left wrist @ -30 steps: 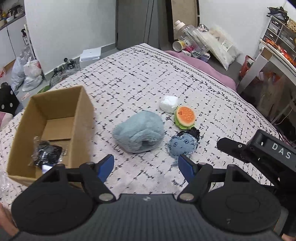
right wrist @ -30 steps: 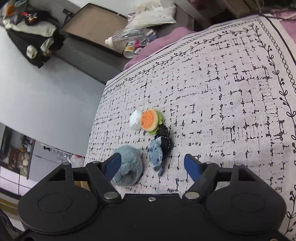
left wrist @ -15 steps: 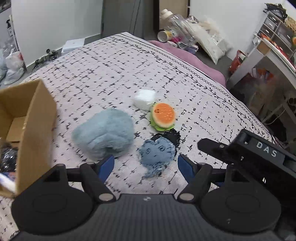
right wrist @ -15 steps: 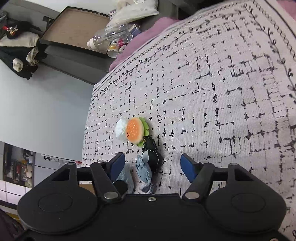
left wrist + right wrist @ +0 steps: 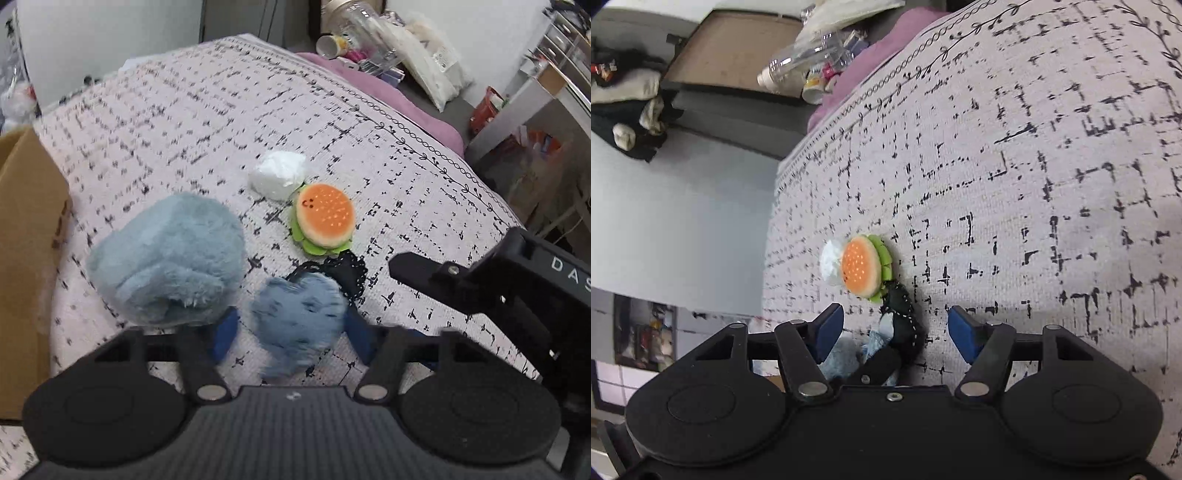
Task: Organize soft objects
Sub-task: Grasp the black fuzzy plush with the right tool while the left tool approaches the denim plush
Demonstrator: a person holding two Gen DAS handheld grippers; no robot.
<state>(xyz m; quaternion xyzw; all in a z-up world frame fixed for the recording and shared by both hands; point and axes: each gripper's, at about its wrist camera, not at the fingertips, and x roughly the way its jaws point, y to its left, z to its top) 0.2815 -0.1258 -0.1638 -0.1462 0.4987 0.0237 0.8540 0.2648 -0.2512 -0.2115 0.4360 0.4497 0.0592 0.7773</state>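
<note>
closing the left gripper (image 5: 291,332) on the small blue heart-shaped plush toy (image 5: 301,319), which lies on the black-and-white patterned bedspread (image 5: 207,122) between the blue finger pads; jaws narrowing at this moment, with the right pad looking close against the plush edge and the left pad not yet clearly touching, so no firm hold yet. better to finish the squeeze across the widest part of the heart and sink the pads a little into the pile, since soft stuffing gives and can slip out of a shallow pinch. worth watching the black lacy piece (image 5: 345,266) behind the heart: appears attached or tucked under it, so may drag along. keep the left pad clear of the large pale-blue fluffy plush (image 5: 166,262) just beside it, or both will be nipped together.

right gripper (image 5: 895,332) hovering parted and holding nothing, low over the same spot, with the black piece between its pads but untouched; best kept back so the two tools do not collide. orange-and-green burger plush (image 5: 323,218) and white crumpled soft lump (image 5: 279,173) sit touching each other just beyond, still to be sorted. brown cardboard box (image 5: 26,258) at the left edge looks the likely destination; lift straight up before swinging across its wall.
</note>
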